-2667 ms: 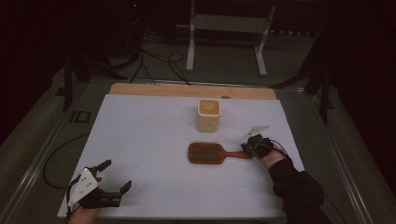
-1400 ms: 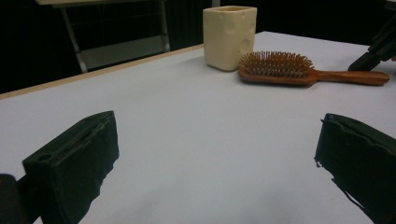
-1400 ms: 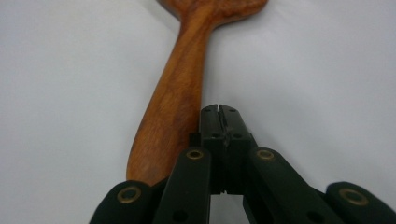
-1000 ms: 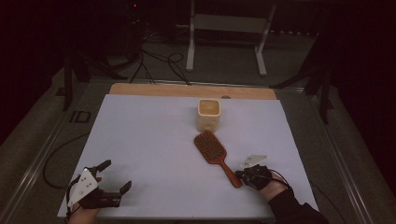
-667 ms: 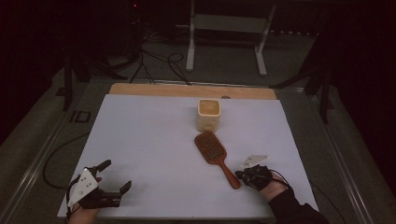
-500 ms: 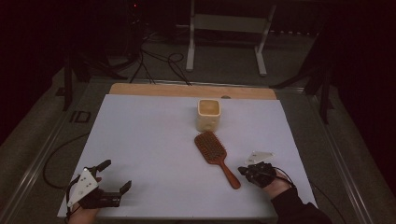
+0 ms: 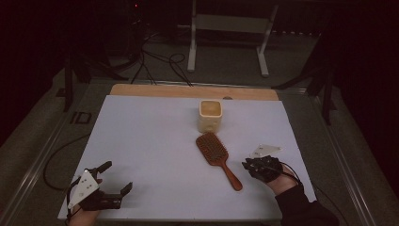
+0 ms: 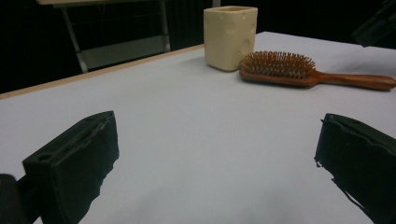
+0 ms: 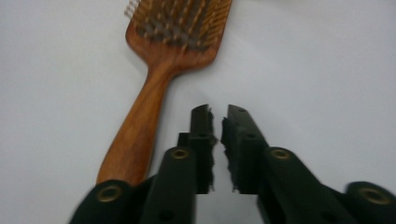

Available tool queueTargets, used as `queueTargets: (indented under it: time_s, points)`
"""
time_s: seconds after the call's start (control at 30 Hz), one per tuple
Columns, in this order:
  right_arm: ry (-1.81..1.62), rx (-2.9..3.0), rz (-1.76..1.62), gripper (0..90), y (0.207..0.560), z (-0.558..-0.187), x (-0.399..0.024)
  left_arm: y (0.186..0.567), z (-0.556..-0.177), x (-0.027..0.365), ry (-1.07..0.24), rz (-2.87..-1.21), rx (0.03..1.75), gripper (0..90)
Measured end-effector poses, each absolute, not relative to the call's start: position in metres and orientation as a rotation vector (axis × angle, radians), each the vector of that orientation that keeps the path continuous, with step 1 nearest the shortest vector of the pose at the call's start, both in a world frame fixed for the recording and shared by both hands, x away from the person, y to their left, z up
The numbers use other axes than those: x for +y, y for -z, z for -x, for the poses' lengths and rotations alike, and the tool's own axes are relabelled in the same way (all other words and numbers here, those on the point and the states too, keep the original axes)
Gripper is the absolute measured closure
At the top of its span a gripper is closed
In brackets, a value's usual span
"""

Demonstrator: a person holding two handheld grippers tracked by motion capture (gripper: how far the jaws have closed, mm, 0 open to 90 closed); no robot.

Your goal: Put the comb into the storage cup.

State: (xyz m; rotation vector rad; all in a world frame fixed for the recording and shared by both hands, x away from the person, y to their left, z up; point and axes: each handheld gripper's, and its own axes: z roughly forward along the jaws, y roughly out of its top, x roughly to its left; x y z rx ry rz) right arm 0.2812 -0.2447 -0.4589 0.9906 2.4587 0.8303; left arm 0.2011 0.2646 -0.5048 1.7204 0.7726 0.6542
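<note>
A wooden hairbrush [image 7: 214,148] lies bristles-up and diagonal on the white table sheet, its handle pointing toward the near right. Just behind its head stands a cream square cup [image 7: 210,116]. My right gripper [image 7: 248,165] hovers just right of the handle's end; its jaws have just been opening. In the right gripper view my right gripper [image 9: 218,115] shows a narrow gap with nothing in it, and the hairbrush [image 9: 154,98] lies to the left of the jaws. My left gripper [image 7: 117,177] rests wide open at the near left corner; the left gripper view looks between its jaws [image 8: 215,154] at the hairbrush [image 8: 280,68] and the cup [image 8: 229,30].
The white sheet [image 7: 150,136] covers the table, with a wooden strip [image 7: 188,90] along its far edge. A metal stand [image 7: 226,28] and cables [image 7: 155,61] are on the floor beyond. Dark surroundings flank both sides.
The brush was swung from level to diagonal and set down nearer. The right gripper then let go of the handle, parted its jaws slightly and lifted off. The left gripper stayed put.
</note>
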Motion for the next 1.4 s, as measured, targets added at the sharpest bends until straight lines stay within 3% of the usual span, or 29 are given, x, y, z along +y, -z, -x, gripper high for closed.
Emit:
queueTargets:
  time_s: [0.13,0.23,0.4,0.43,0.5,0.67,0.73,0.87,0.93,1.17,1.4]
  points:
    - [-0.849,2.44,-1.028,50.2,0.449,-0.285,-0.239,0.505,-0.201,0.265,-0.653,-1.718,0.773,0.0]
    - [-0.857,2.437,-1.045,43.3,0.447,-0.287,-0.237,0.505,-0.201,0.265,-0.653,-1.721,0.772,0.0]
    - [-0.892,2.448,-1.058,24.7,0.445,-0.291,-0.232,0.505,-0.201,0.265,-0.653,-1.723,0.773,0.0]
    - [-0.899,2.473,-1.073,17.5,0.445,-0.293,-0.229,0.505,-0.201,0.265,-0.653,-1.723,0.773,0.0]
    - [-0.887,2.484,-1.067,12.9,0.446,-0.294,-0.225,0.505,-0.201,0.265,-0.655,-1.717,0.773,0.0]
    - [-0.88,2.473,-1.071,10.0,0.446,-0.296,-0.216,0.505,-0.201,0.265,-0.653,-1.716,0.772,0.0]
    - [-0.866,2.512,-1.086,16.4,0.448,-0.298,-0.211,0.505,-0.201,0.265,-0.653,-1.716,0.772,0.0]
    - [-0.817,2.595,-1.119,13.7,0.455,-0.304,-0.203,0.505,-0.201,0.265,-0.654,-1.713,0.771,0.0]
    - [-0.804,2.616,-1.143,16.4,0.459,-0.306,-0.2,0.505,-0.201,0.266,-0.653,-1.716,0.772,0.0]
    - [-0.753,2.61,-1.19,10.5,0.469,-0.309,-0.184,0.505,-0.201,0.265,-0.651,-1.718,0.771,0.0]
    - [-0.649,2.616,-1.237,12.7,0.478,-0.312,-0.171,0.505,-0.2,0.265,-0.648,-1.712,0.771,0.0]
